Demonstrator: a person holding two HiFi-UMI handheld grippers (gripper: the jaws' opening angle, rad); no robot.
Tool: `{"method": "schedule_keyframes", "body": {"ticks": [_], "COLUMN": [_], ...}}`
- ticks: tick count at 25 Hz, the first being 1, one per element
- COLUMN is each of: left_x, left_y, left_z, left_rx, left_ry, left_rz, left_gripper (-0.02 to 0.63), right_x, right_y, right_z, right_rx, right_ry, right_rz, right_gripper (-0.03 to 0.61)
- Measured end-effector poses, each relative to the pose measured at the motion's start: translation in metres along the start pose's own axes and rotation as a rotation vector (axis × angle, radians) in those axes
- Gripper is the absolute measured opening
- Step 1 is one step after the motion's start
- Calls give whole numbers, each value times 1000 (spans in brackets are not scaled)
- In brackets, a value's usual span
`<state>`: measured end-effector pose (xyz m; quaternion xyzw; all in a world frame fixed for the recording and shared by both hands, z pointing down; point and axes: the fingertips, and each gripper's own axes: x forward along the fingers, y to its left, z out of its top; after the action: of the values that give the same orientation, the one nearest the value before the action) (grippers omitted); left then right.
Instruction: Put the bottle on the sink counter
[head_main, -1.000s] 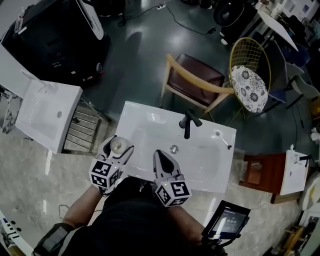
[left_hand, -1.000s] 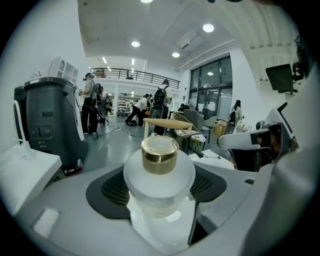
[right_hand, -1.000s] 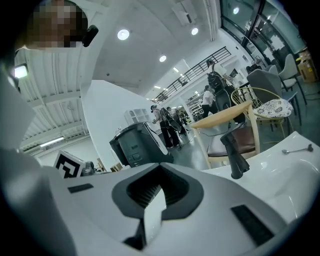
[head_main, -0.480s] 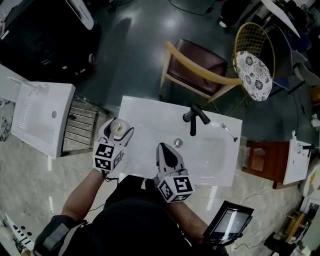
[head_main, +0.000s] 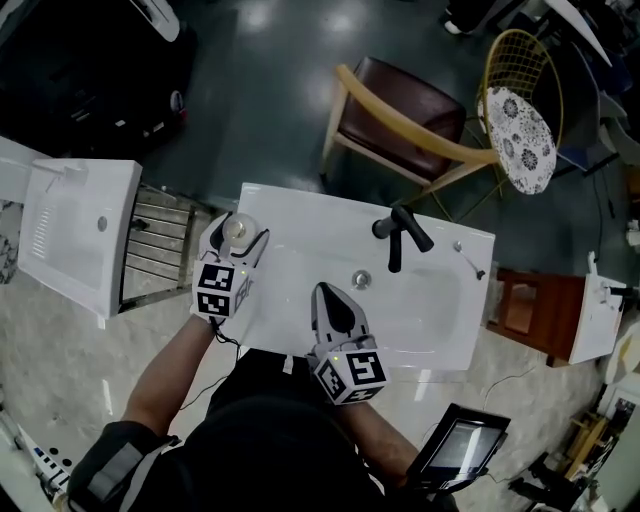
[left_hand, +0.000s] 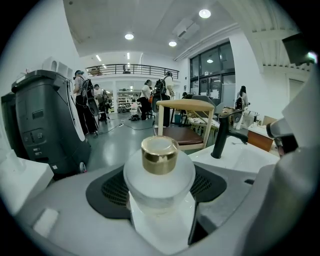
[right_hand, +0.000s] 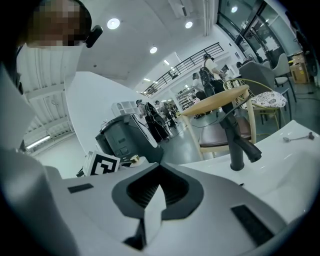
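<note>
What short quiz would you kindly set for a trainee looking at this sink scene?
1. True or false: the left gripper is shut on the bottle.
2. The faucet on the sink counter is: A white, B black, C gold?
3. Fill in: the right gripper has its jaws ____, with nothing between them.
Key: 1 true; 2 B; 3 together.

One bottle (head_main: 236, 228), two tongs (head_main: 239, 238) (head_main: 326, 292), two chairs (head_main: 398, 108) (head_main: 522, 115)
</note>
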<state>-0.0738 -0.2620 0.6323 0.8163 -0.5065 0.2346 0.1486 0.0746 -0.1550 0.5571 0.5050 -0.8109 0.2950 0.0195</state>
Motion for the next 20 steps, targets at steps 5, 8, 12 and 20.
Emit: {"method": "schedule_keyframes", "body": {"ticks": [5, 8, 12, 20], "left_x": [21, 33, 45, 61], "left_y": [7, 11, 15, 20], "left_z": [-6, -8, -15, -23], "left_rx": [3, 7, 22, 31], "left_ry": [16, 21, 34, 56], "left_rz": [9, 12, 15, 9], "left_gripper": [337, 337, 337, 337], "right_x": [4, 7, 13, 24], "right_y": [-5, -6, -8, -14], "right_z": [-11, -17, -22, -24], "right_rx": [22, 29, 36, 49], "right_ry": [29, 48, 64, 76], "right_rz": [-7, -8, -13, -25], "right_gripper": [-5, -5, -5, -5]}}
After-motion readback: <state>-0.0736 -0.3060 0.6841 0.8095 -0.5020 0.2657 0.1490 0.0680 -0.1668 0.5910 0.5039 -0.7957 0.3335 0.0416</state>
